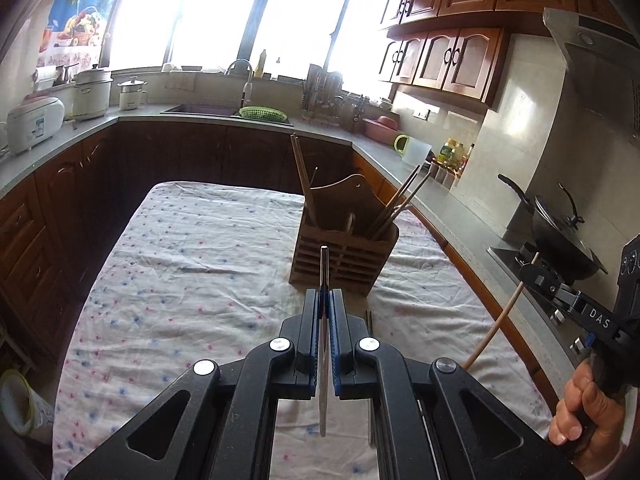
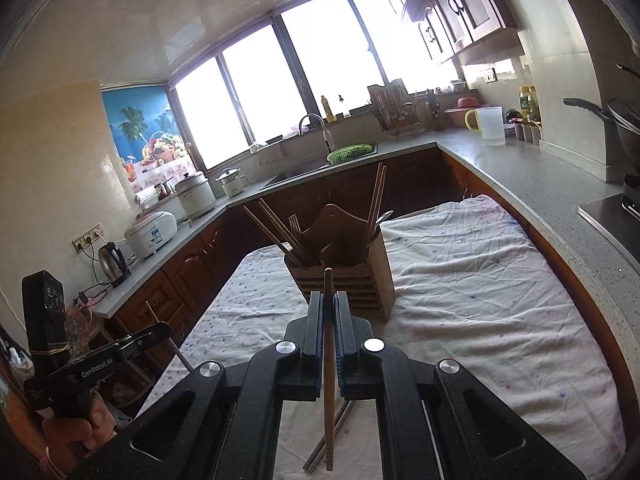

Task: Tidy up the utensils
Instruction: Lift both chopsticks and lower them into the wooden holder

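Note:
A wooden utensil holder (image 1: pixel 344 256) (image 2: pixel 344 272) stands on the cloth-covered table (image 1: pixel 192 264) and holds several chopsticks and a fork. My left gripper (image 1: pixel 325 300) is shut on a metal chopstick (image 1: pixel 323 344), just in front of the holder. My right gripper (image 2: pixel 328 304) is shut on a wooden chopstick (image 2: pixel 329 376), also close in front of the holder. The right gripper also shows at the right edge of the left wrist view (image 1: pixel 532 270), holding its wooden chopstick (image 1: pixel 496 324). The left gripper shows at the lower left of the right wrist view (image 2: pixel 160 330).
Loose chopsticks (image 2: pixel 332 436) lie on the cloth under the right gripper, and one (image 1: pixel 370 324) lies beside the left gripper. Kitchen counters (image 1: pixel 460 208) surround the table, with a wok (image 1: pixel 560 236) on the stove at right and a sink (image 1: pixel 208 110) at the back.

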`<state>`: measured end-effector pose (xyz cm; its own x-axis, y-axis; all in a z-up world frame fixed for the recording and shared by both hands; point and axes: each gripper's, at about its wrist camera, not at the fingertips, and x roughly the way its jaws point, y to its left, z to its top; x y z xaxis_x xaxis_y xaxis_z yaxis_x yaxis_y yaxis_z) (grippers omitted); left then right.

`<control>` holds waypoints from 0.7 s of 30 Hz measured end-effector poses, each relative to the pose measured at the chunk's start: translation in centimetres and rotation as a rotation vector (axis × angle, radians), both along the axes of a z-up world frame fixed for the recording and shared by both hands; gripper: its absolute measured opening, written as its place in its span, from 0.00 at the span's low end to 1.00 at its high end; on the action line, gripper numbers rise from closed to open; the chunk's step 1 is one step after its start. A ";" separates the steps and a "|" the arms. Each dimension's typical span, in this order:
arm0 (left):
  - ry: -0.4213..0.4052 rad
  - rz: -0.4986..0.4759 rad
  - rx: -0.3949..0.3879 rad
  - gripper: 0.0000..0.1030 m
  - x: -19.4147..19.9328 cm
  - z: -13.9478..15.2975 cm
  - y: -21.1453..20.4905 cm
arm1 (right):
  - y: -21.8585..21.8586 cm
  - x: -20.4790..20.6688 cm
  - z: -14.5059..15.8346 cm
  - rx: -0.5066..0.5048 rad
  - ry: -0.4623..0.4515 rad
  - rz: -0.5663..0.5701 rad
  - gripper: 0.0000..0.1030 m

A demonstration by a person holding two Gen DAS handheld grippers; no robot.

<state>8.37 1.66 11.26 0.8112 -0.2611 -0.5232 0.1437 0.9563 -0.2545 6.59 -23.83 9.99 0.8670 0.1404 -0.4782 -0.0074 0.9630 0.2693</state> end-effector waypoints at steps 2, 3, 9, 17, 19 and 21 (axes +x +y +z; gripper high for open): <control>-0.008 0.004 0.013 0.03 0.1 0.2 -0.1 | 0.0 0.1 0.1 -0.001 -0.004 0.000 0.05; -0.013 0.007 0.019 0.03 0.1 0.2 -0.2 | -0.1 0.1 0.2 -0.003 -0.007 -0.001 0.05; -0.038 0.007 0.045 0.03 0.8 0.7 -0.2 | -0.3 0.7 0.8 -0.008 -0.027 -0.007 0.05; -0.078 0.008 0.066 0.03 2.9 1.4 -0.1 | -0.6 2.9 2.3 -0.016 -0.071 -0.012 0.05; -0.090 0.008 0.063 0.03 3.8 1.6 0.1 | -0.7 3.7 2.7 -0.017 -0.083 -0.013 0.05; -0.104 0.009 0.055 0.03 4.9 2.0 0.3 | -0.9 4.6 3.1 -0.017 -0.097 -0.014 0.05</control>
<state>13.22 1.95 13.26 0.8642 -0.2268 -0.4491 0.1578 0.9698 -0.1861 11.19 -24.69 13.13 0.9111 0.1201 -0.3942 -0.0187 0.9677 0.2514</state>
